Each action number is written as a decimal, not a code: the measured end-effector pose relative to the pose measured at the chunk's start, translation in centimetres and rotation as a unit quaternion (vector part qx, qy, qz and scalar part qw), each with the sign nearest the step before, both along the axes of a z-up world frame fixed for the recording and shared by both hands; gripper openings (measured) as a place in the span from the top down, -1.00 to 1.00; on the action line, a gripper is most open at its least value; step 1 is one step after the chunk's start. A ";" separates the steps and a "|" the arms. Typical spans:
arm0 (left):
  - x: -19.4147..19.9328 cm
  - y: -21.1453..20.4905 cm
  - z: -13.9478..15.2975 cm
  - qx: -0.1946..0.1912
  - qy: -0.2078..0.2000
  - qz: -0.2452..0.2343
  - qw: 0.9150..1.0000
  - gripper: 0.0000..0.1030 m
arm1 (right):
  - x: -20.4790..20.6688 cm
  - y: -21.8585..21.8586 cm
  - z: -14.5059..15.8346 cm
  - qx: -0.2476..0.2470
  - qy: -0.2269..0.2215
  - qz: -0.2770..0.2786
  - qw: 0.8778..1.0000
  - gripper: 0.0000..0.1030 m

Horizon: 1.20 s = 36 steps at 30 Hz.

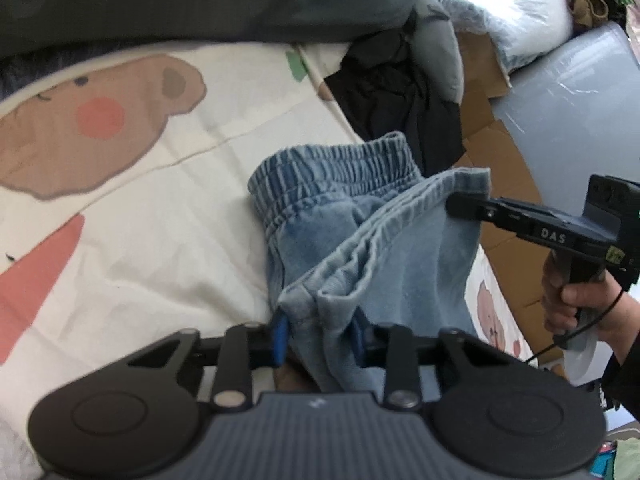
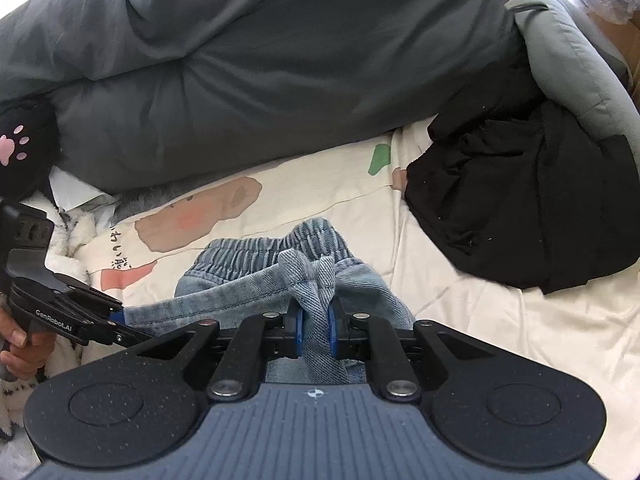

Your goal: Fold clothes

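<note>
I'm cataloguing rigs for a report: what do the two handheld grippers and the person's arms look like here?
Both grippers are black with linkage arms, round side discs, a ribbed grey-blue body and blue finger pads. The left gripper reads "GenRoboLAI"; the right gripper reads "DAS", with a thin black cable below its grip. The right sleeve is dark.

Two grippers; one denim garment

Black grippers, blue pads, dark sleeve

Bedroom: bear-print bedsheet, duvet
</note>
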State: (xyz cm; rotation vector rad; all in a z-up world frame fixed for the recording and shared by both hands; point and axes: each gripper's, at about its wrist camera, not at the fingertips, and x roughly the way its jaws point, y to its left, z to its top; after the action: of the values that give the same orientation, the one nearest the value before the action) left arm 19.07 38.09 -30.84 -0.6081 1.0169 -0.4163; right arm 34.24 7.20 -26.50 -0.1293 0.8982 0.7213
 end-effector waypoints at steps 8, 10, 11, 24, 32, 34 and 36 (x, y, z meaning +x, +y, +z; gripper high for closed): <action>0.0 -1.2 3.1 0.025 -0.035 -0.003 0.999 0.67 | -0.3 -0.7 1.1 0.005 -0.013 -0.013 1.000 0.79; 0.2 -1.4 3.7 0.025 -0.041 0.005 0.999 0.68 | -0.1 -0.9 1.4 0.005 -0.017 -0.018 1.000 0.79; 0.4 -1.5 4.0 0.029 -0.045 0.006 0.999 0.68 | 0.0 -1.0 1.6 0.005 -0.020 -0.021 1.000 0.79; 3.6 -2.7 5.8 0.062 -0.064 0.022 0.996 0.70 | 2.7 -1.0 2.3 -0.004 -0.035 -0.045 0.998 0.79; 5.7 -3.0 4.6 0.070 -0.043 0.027 0.996 0.70 | 4.4 -0.5 1.4 -0.027 -0.037 -0.059 0.997 0.79; 6.1 -3.1 4.2 0.071 -0.042 0.029 0.996 0.70 | 4.8 -0.3 0.9 -0.036 -0.035 -0.065 0.997 0.79; 6.7 -3.2 3.3 0.075 -0.028 0.031 0.996 0.68 | 5.3 -0.2 0.3 -0.046 -0.031 -0.074 0.996 0.79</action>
State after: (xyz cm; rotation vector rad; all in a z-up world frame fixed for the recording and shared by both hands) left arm 25.77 34.85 -27.51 -0.4886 0.9646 -0.2984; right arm 39.51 6.98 -26.23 -0.1637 0.8723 0.5367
